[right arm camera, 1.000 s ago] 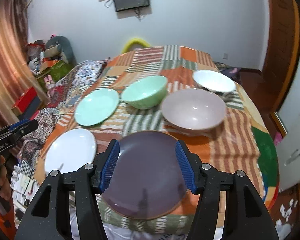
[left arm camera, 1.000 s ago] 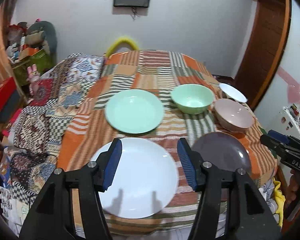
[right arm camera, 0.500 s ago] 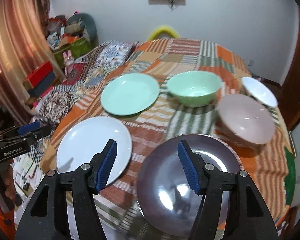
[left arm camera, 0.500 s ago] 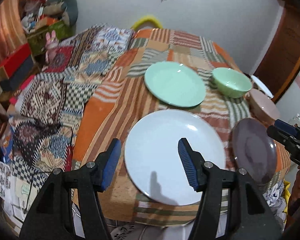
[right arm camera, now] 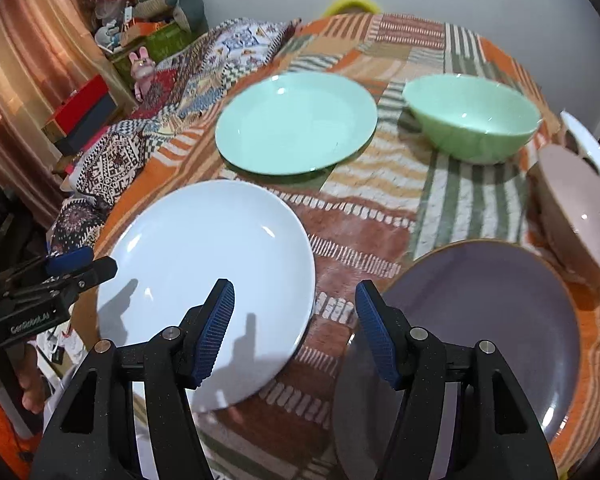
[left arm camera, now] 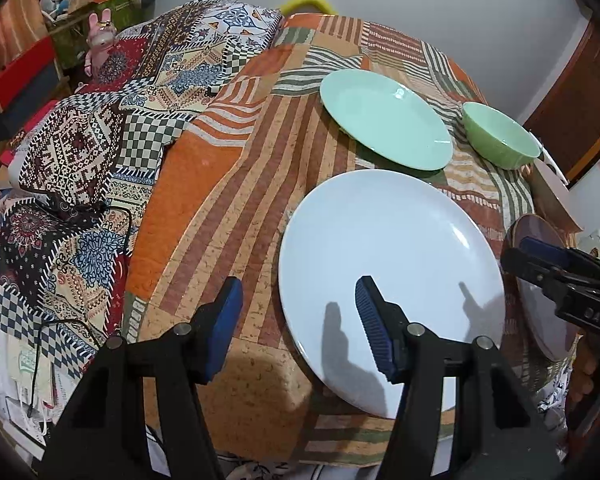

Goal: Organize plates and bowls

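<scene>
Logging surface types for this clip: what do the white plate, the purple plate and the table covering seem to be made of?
White plate: glazed ceramic or melamine, glossy, with sharp highlights and crisp shadows on it. Purple plate: likely glazed stoneware, satin sheen, with a brownish rim that looks unglazed. Table covering: woven patchwork fabric, matte, with visible texture and soft folds.

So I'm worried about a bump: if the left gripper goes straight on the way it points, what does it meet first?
Most likely the near left rim of the white plate. The open left gripper straddles that edge, one finger over the plate, the other over the striped tablecloth. Depth is hard to judge.
</scene>
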A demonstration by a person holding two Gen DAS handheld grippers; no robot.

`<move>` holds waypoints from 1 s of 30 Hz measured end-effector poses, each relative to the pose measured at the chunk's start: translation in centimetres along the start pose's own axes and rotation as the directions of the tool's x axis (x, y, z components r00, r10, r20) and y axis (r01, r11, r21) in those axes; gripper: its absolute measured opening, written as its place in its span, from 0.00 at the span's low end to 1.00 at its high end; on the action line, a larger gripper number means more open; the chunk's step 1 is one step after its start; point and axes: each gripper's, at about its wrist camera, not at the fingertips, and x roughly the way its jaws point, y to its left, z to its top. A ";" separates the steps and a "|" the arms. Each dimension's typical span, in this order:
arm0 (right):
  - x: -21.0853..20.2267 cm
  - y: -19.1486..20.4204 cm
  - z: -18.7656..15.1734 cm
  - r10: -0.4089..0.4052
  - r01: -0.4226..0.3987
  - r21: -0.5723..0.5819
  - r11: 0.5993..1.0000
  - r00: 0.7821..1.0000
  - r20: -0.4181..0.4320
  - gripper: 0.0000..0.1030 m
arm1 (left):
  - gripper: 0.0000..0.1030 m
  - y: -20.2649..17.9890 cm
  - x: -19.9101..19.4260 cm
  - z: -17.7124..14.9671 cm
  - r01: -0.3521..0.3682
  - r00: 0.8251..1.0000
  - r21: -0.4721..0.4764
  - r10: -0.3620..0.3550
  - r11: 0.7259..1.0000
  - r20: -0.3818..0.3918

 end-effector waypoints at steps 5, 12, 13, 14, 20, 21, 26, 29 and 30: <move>1.5 -0.2 0.2 0.000 0.001 0.022 1.000 0.999 -0.040 0.55 | 0.38 0.5 1.1 -0.2 0.015 1.000 -0.006 -0.015 1.000 -0.026; 3.1 -0.2 0.1 0.016 -0.013 0.035 0.999 0.995 -0.095 0.35 | 0.26 0.6 2.0 -0.5 0.042 0.998 -0.001 -0.042 0.999 -0.038; 3.3 -0.2 0.1 0.018 -0.015 0.036 0.999 0.995 -0.103 0.32 | 0.26 0.6 2.1 -0.5 0.046 0.998 -0.001 -0.046 0.999 -0.039; 3.4 -0.2 0.1 0.019 -0.015 0.040 0.999 0.994 -0.106 0.32 | 0.25 0.7 2.1 -0.5 0.050 0.998 -0.002 -0.050 0.999 -0.039; 3.7 -0.2 0.3 0.047 -0.040 0.059 0.997 0.993 -0.109 0.25 | 0.24 0.5 2.3 -0.5 0.064 0.997 -0.004 -0.064 0.998 -0.044; 3.7 -0.3 0.3 0.049 -0.042 0.062 0.997 0.993 -0.109 0.24 | 0.24 0.5 2.3 -0.5 0.063 0.997 -0.004 -0.063 0.998 -0.045; 3.3 -0.1 0.2 0.038 -0.031 0.061 0.998 0.993 -0.108 0.24 | 0.24 0.2 2.2 -0.3 0.044 0.998 0.009 -0.044 0.999 -0.052; 3.1 0.0 0.2 0.033 -0.026 0.062 0.998 0.993 -0.110 0.24 | 0.24 0.1 1.9 -0.2 0.037 0.998 0.009 -0.037 0.999 -0.053; 3.1 0.0 0.2 0.035 -0.028 0.063 0.998 0.993 -0.111 0.24 | 0.24 0.0 1.8 -0.3 0.036 0.998 0.007 -0.036 0.999 -0.051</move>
